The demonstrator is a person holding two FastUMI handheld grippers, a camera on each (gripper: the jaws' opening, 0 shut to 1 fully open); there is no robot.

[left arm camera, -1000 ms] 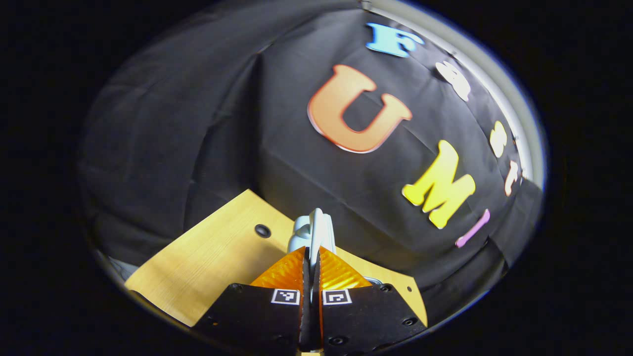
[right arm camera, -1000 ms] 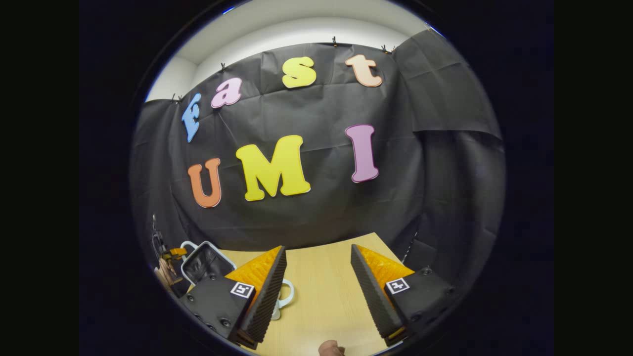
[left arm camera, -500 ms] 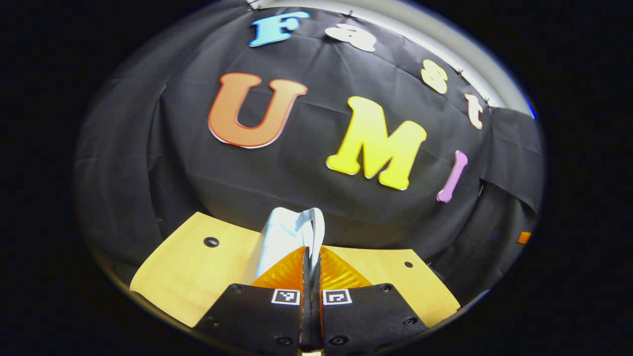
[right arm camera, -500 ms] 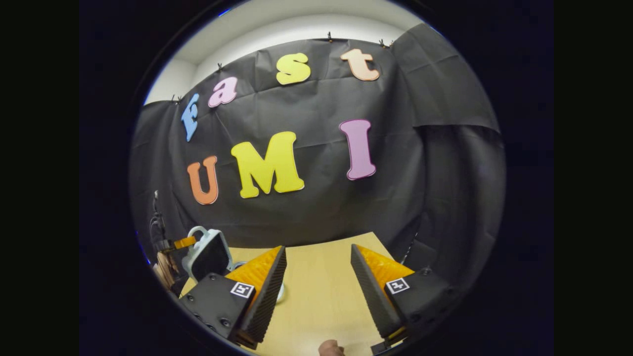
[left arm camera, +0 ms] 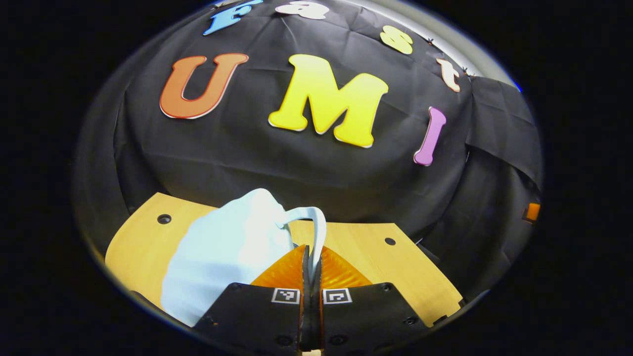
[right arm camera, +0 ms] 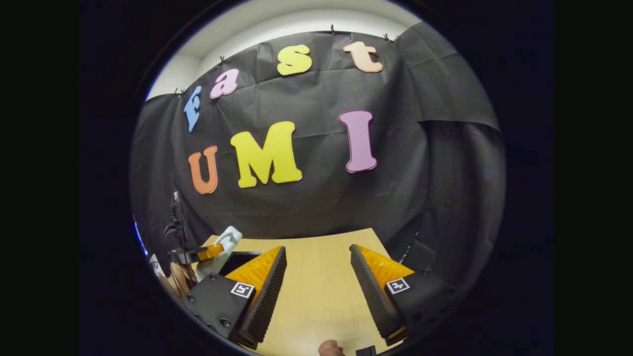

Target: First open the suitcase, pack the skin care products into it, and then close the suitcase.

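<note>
Left gripper view: left tongs (left arm camera: 311, 257) pressed together, pinching the thin handle (left arm camera: 316, 232) of the pale blue suitcase (left arm camera: 222, 257). Lid shell tilted, outer face toward the camera, above the left part of the wooden surface (left arm camera: 395, 267), near its far edge. Interior not visible here.

Right gripper view: right tongs (right arm camera: 316, 277) spread wide, holding nothing, over the bare middle of the surface. Left tongs (right arm camera: 210, 252) seen far off at the surface's far-left corner, clamped on the suitcase lid (right arm camera: 220, 249); a dark interior (right arm camera: 237, 259) shows just below it.

Progress: lid is partway over the base; whether it is going up or coming down cannot be told. Skin care products not made out, so whether packing is done cannot be told.
</note>
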